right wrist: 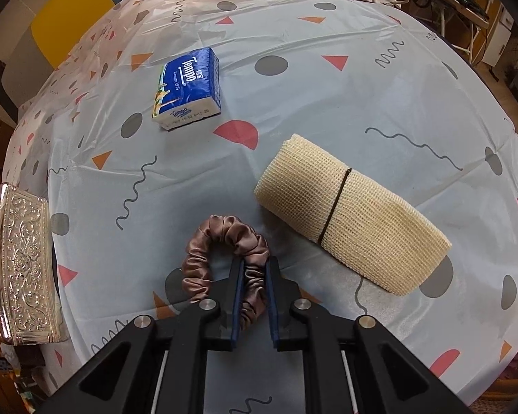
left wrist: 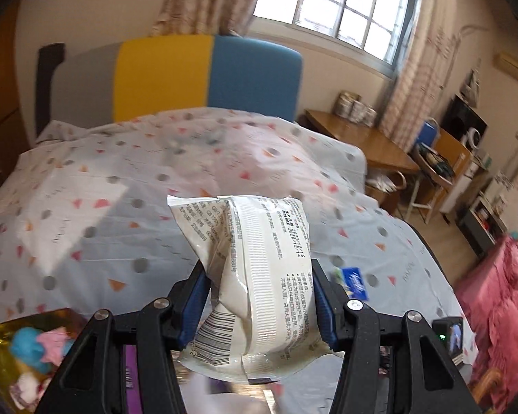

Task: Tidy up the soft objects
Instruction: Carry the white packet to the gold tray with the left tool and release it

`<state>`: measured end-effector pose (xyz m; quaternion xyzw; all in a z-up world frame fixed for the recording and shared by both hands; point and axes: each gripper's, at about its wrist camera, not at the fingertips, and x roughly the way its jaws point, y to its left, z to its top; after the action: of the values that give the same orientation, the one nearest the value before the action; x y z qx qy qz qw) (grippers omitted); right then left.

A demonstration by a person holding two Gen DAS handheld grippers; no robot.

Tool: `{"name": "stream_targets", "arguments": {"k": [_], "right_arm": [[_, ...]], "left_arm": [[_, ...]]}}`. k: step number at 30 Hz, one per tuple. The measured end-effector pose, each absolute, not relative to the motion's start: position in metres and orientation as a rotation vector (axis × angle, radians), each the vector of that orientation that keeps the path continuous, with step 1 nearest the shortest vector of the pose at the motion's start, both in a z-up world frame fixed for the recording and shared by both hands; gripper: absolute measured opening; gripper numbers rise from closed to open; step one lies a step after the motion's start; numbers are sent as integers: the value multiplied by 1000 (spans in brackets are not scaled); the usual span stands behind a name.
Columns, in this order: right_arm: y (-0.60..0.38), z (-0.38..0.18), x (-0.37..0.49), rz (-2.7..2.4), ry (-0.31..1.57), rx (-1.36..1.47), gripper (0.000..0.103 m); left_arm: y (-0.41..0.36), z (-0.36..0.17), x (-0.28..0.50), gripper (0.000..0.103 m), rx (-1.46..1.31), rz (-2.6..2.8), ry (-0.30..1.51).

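My left gripper point(left wrist: 259, 276) is shut on a white soft packet point(left wrist: 255, 276) with printed text and a barcode, held in the air above the bed. My right gripper point(right wrist: 253, 265) is shut on a brown satin scrunchie point(right wrist: 224, 252) that lies on the patterned sheet point(right wrist: 328, 86). A blue Tempo tissue pack point(right wrist: 188, 88) lies further ahead to the left. A rolled cream mesh cloth point(right wrist: 348, 214) tied with a dark band lies to the right of the scrunchie. The tissue pack also shows in the left wrist view point(left wrist: 354, 283).
A silver embossed box point(right wrist: 20, 265) stands at the left edge. A gold container point(left wrist: 24, 355) with blue and pink soft items sits low left. A wooden desk point(left wrist: 362, 138), chair and shelves stand right of the bed. A pink quilt point(left wrist: 500, 310) lies on the right.
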<state>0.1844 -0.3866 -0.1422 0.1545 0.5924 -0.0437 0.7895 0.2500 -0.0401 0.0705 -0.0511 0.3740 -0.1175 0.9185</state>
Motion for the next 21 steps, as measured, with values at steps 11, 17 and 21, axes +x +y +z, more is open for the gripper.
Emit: {"name": "stream_targets", "arguments": {"k": [11, 17, 21], "right_arm": [[-375, -140, 184, -109, 1257, 239, 11], [-347, -139, 180, -107, 1233, 77, 11], [-335, -137, 178, -118, 1232, 43, 11]], "left_arm": [[138, 52, 203, 56, -180, -7, 751], [232, 25, 138, 56, -283, 122, 760], [277, -5, 92, 56, -336, 205, 795]]}}
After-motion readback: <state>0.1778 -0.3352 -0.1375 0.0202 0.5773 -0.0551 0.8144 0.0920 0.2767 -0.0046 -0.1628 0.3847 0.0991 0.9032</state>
